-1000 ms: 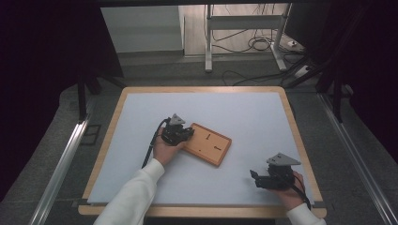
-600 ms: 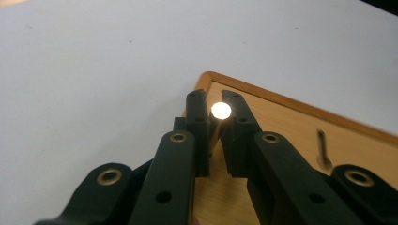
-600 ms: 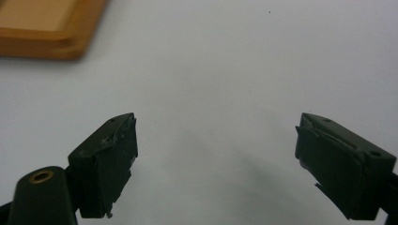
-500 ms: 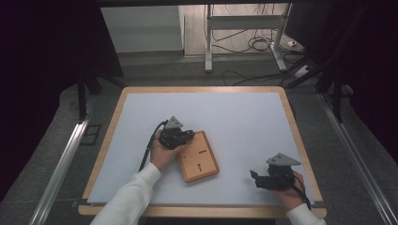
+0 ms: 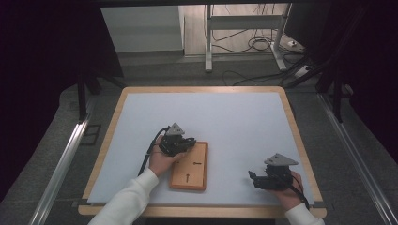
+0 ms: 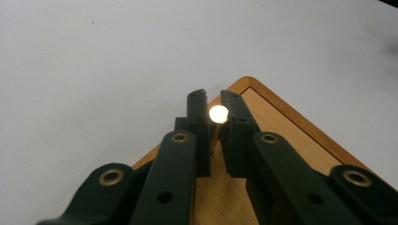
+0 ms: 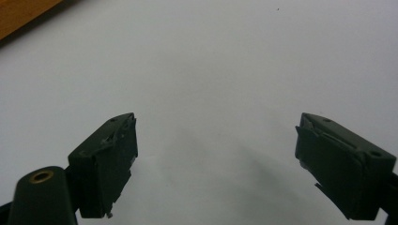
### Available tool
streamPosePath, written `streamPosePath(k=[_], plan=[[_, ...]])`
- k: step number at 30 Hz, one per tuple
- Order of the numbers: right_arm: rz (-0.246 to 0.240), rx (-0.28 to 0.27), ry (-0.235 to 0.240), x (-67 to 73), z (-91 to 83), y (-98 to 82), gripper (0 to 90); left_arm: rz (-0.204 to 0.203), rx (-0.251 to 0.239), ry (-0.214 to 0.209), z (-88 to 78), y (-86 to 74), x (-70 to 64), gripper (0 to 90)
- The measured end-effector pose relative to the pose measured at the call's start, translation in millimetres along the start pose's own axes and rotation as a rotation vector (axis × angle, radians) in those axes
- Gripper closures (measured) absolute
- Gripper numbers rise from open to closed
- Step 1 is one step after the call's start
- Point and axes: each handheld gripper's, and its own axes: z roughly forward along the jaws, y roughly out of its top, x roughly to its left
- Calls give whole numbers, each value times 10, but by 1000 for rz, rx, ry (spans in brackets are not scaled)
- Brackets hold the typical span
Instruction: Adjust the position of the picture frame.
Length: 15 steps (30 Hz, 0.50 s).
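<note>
Left claw (image 5: 187, 143) clenching a small white peg (image 6: 218, 113) at the board's (image 5: 190, 168) far corner; board lying lengthwise toward the person, on the worktop (image 5: 225, 122). Right claw (image 5: 252, 179) resting released, well apart to the board's right.

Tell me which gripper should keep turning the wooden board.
Left. The left gripper is already shut on the wooden board at its corner, jaws pinching the raised rim. The right gripper rests open on the white table mat, apart from the board.
</note>
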Motion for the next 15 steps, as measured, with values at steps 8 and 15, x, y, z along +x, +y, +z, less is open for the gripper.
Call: streamPosePath(k=[8, 15], plan=[[0, 0, 0, -6, 2, -3, 138, 1, 6, 9, 55, 32, 4, 835], [2, 0, -1, -7, -1, -6, 137, -25, 19, 18, 38, -39, 97, 835]])
